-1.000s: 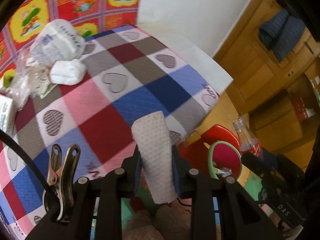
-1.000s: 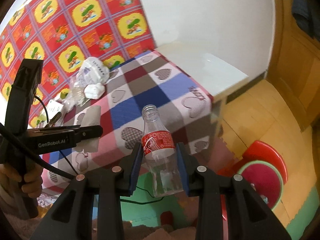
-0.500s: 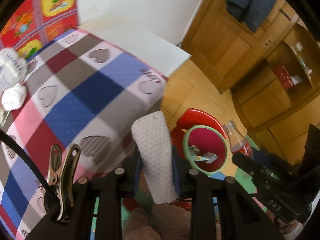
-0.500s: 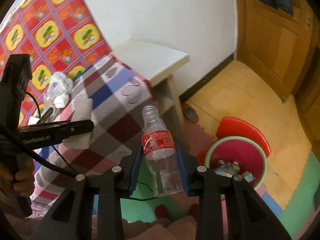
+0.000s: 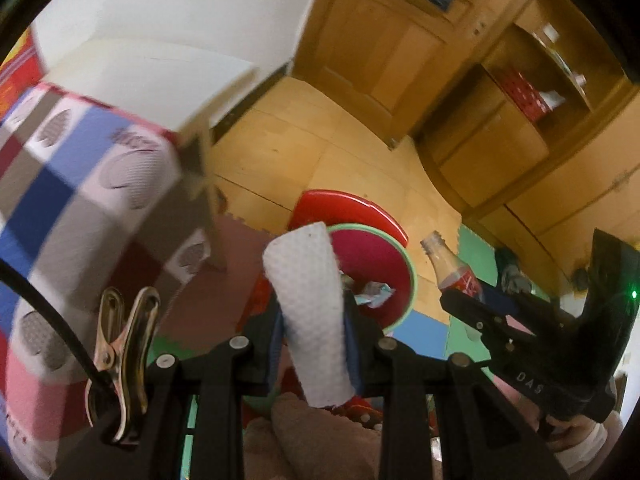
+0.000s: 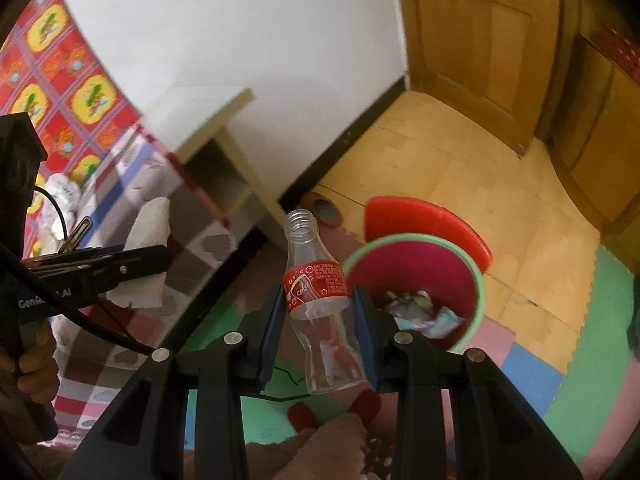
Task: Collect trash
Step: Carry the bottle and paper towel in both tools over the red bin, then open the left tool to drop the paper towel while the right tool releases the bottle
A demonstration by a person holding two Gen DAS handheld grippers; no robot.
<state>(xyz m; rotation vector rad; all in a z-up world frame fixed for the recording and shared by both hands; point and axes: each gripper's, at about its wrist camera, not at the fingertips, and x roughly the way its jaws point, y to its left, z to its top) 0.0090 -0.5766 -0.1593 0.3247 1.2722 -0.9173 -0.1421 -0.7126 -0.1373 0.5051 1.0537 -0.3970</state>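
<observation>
Left gripper (image 5: pixel 312 320) pinches folded paper towel (image 5: pixel 310 312), right gripper (image 6: pixel 320 320) clamps empty cola bottle (image 6: pixel 320 300), green-rimmed red bin (image 6: pixel 472 276) at two o'clock.

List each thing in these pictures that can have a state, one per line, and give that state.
left gripper: shut on paper towel
right gripper: shut on plastic bottle
plastic bottle: uncapped, empty
bin: open, trash inside
</observation>
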